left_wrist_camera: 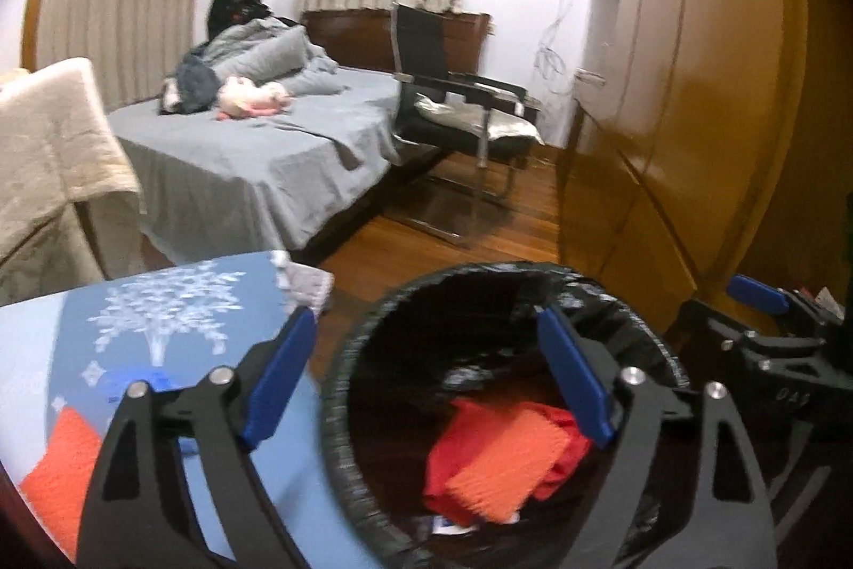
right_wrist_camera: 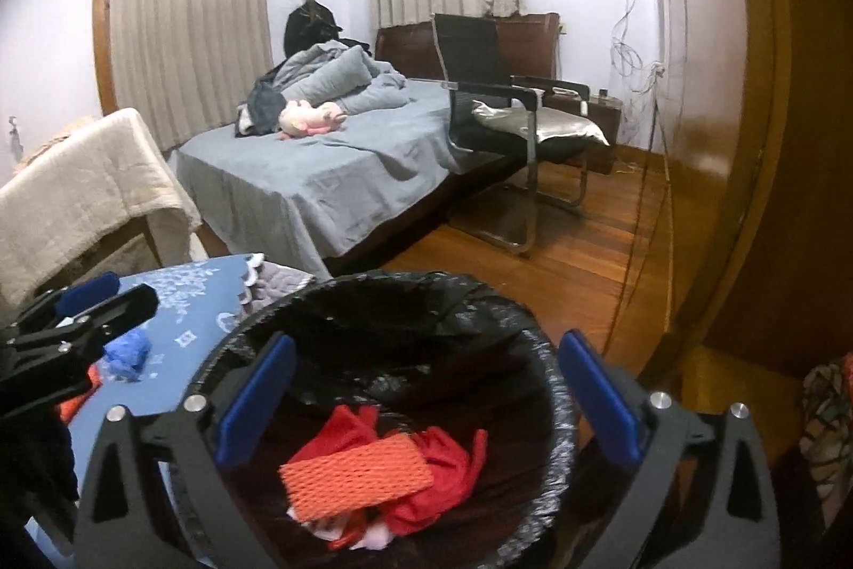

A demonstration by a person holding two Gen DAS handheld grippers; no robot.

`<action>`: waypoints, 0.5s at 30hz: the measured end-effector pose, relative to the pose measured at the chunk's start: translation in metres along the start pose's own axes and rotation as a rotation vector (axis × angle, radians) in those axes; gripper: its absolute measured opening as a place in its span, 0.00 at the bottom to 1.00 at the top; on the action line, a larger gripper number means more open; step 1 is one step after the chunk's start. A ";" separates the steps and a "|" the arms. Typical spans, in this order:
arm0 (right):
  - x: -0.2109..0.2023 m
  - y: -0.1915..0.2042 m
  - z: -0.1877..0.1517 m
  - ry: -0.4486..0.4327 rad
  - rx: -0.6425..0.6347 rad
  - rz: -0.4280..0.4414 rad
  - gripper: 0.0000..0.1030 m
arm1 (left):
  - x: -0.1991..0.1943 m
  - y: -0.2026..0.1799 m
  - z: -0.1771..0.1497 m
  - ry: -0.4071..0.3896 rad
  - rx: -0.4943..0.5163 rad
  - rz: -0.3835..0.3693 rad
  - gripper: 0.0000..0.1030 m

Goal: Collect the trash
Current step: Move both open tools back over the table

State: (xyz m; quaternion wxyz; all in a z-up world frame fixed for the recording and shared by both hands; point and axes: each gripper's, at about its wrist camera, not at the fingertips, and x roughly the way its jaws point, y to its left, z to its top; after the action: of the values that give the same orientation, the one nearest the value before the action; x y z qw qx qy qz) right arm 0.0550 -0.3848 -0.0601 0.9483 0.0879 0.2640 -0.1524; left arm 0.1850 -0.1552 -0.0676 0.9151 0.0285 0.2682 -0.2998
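Both claws hang over the black-lined trash bin with jaws spread wide and nothing between them: the right gripper above its middle, the left gripper over its rim at nine o'clock. An orange foam net and red scraps already lie inside. On the blue tablecloth (at nine o'clock of the bin) another orange net and a crumpled blue glove seem left to collect.

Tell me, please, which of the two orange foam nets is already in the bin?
The orange foam net lying on red scraps inside the black-lined bin; the other net lies on the blue table.
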 end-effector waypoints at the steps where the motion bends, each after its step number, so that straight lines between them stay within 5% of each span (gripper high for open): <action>1: -0.001 0.003 0.001 -0.001 0.000 0.007 0.94 | -0.004 0.006 -0.001 -0.004 -0.007 0.015 0.84; 15: 0.007 0.098 -0.013 0.047 -0.047 0.194 0.94 | -0.084 0.111 -0.036 -0.015 -0.133 0.301 0.87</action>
State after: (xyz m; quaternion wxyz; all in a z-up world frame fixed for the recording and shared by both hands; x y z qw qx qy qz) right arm 0.0872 -0.2915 -0.0668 0.9540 0.0942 0.2799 -0.0518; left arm 0.1735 -0.0121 -0.0681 0.9514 0.0056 0.2734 -0.1414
